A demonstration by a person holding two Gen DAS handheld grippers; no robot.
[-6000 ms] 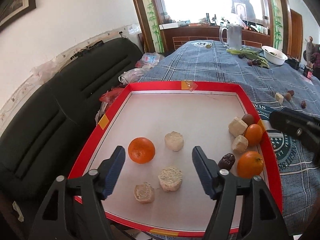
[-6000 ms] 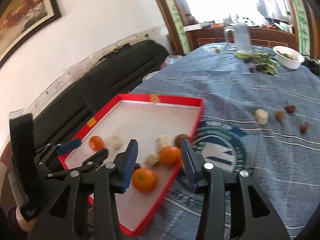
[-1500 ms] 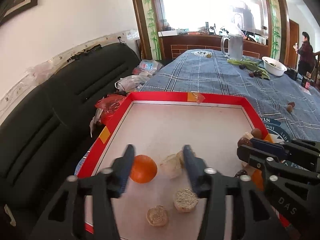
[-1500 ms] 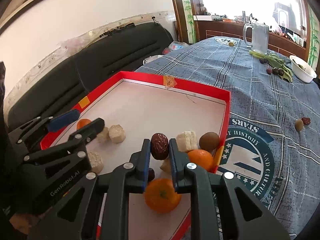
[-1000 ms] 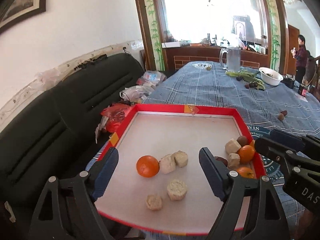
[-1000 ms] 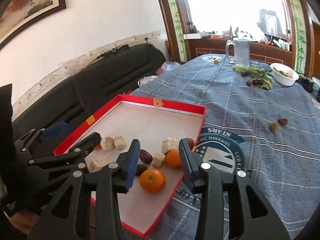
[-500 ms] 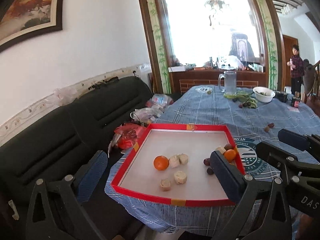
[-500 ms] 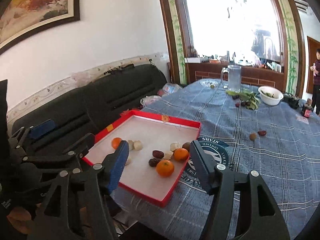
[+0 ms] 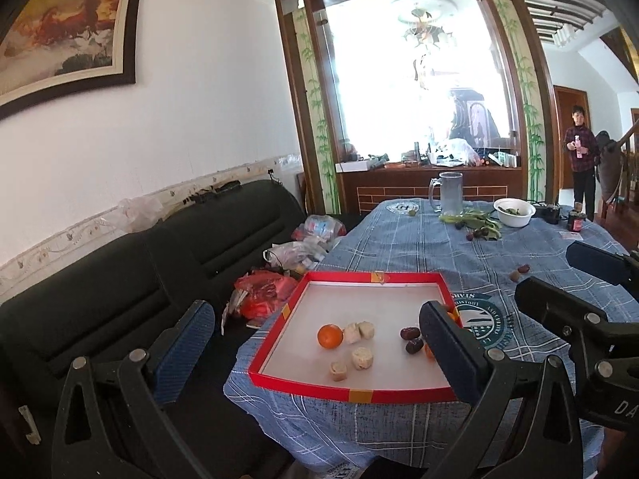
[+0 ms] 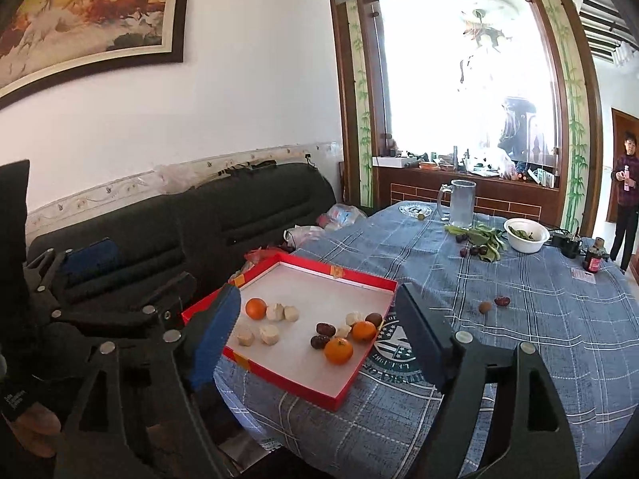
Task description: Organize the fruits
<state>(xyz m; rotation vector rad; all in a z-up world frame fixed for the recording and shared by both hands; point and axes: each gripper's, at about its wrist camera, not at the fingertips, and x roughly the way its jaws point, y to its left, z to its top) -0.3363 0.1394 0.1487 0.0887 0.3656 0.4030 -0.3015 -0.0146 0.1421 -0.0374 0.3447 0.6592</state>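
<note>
A red-rimmed white tray (image 9: 351,391) (image 10: 295,379) sits at the near corner of a blue-clothed table. It holds an orange (image 9: 330,336) (image 10: 255,307) at the left beside several pale cut fruit pieces (image 9: 362,357) (image 10: 268,333). Two dark red dates (image 9: 410,333) (image 10: 324,329) lie mid-tray, with two more oranges (image 10: 338,350) and a brown fruit (image 10: 374,318) near the right rim. My left gripper (image 9: 315,339) is open, held back from the table with nothing between its fingers. My right gripper (image 10: 319,319) is open too, equally far back.
A black sofa (image 9: 131,279) runs along the left wall with plastic bags (image 9: 263,291). On the cloth beyond the tray lie a date (image 10: 502,301) and a small brown fruit (image 10: 485,307). Farther back stand a glass jug (image 10: 462,203), greens and a white bowl (image 10: 526,234). A person (image 10: 629,195) stands far right.
The right gripper let go of a date into the tray. Both grippers opened wide and pulled back, up and away, so the whole tray and table corner show.
</note>
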